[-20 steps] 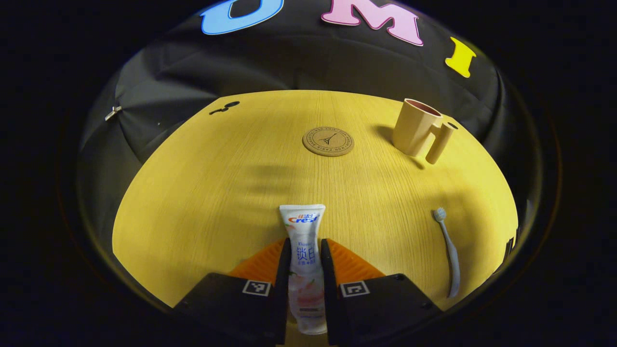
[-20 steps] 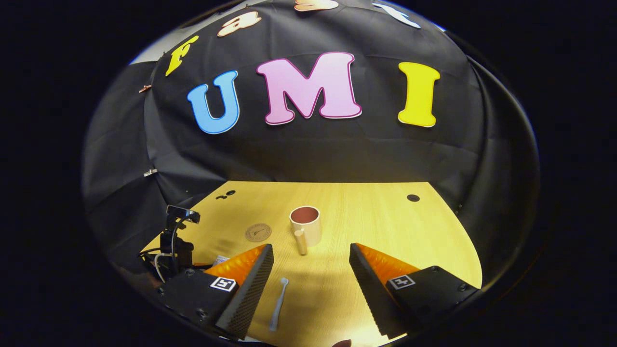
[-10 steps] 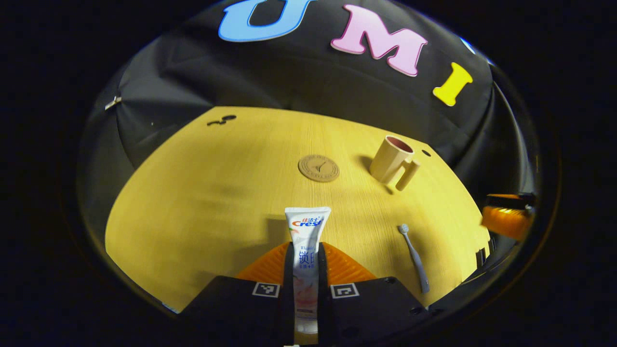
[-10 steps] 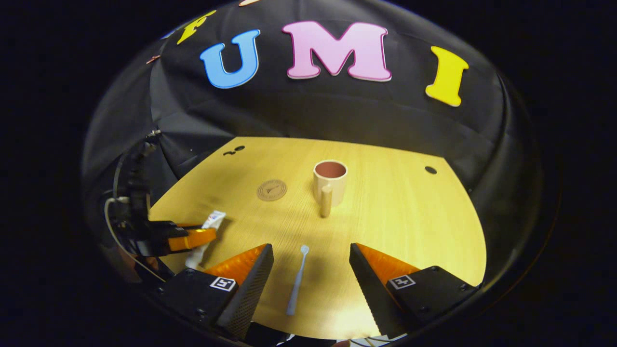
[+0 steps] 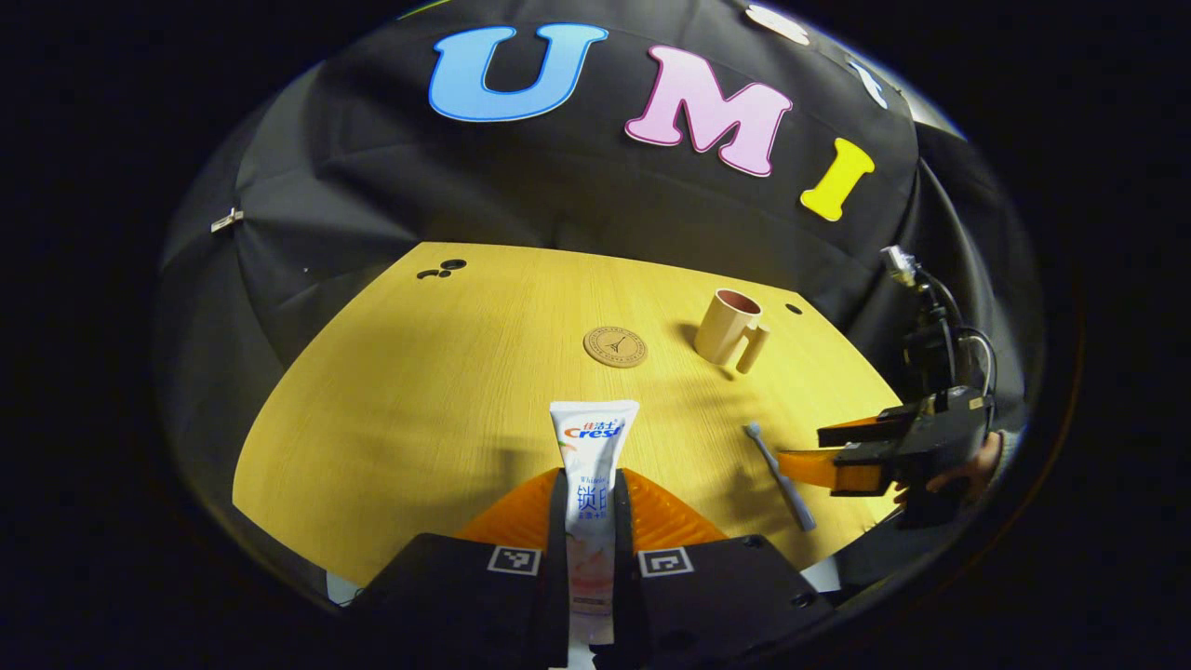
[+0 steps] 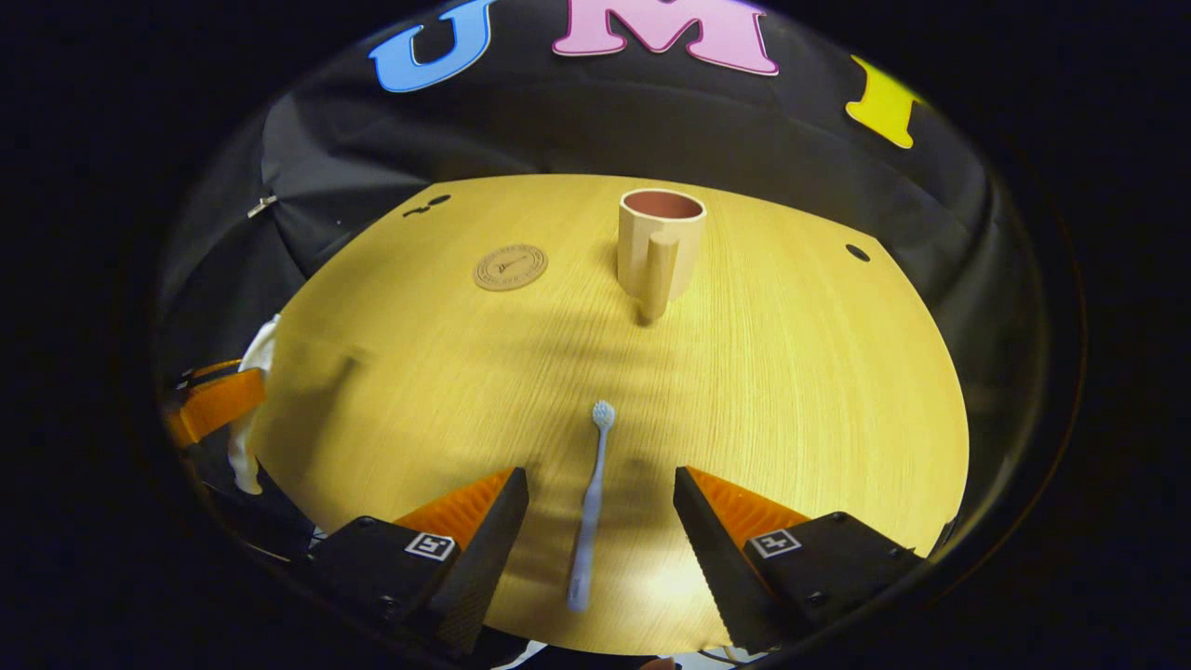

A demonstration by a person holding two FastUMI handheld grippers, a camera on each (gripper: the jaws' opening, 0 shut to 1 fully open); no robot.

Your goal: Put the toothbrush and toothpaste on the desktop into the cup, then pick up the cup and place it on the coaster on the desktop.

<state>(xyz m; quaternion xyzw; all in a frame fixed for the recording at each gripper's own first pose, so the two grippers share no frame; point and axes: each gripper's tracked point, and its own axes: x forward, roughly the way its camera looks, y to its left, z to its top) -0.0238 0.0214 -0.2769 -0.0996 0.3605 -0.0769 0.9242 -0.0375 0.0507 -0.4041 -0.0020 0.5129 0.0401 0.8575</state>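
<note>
In the left gripper view my left gripper point(image 5: 589, 493) is shut on the white toothpaste tube point(image 5: 592, 445), held up off the yellow desktop point(image 5: 437, 372). The tube stands upright between the fingers. Far ahead sit the round cork coaster point(image 5: 615, 346) and the beige cup point(image 5: 727, 327) with its handle. The grey toothbrush point(image 5: 778, 475) lies flat at the right, close to my right gripper point(image 5: 819, 447). In the right gripper view my right gripper point(image 6: 600, 493) stands open over the toothbrush point(image 6: 590, 507), which lies between its fingers. Beyond it stand the cup point(image 6: 660, 241) and coaster point(image 6: 510, 267).
A hand point(image 5: 963, 470) holds the right gripper at the desk's right edge, with cables above it. The left gripper point(image 6: 216, 406) with the tube shows at the desk's left edge in the right gripper view. Small holes point(image 6: 857, 252) mark the desktop near its back.
The left gripper has lifted and pulled back with the toothpaste in it. The right gripper has come down and forward, so the toothbrush now lies between its open fingers.
</note>
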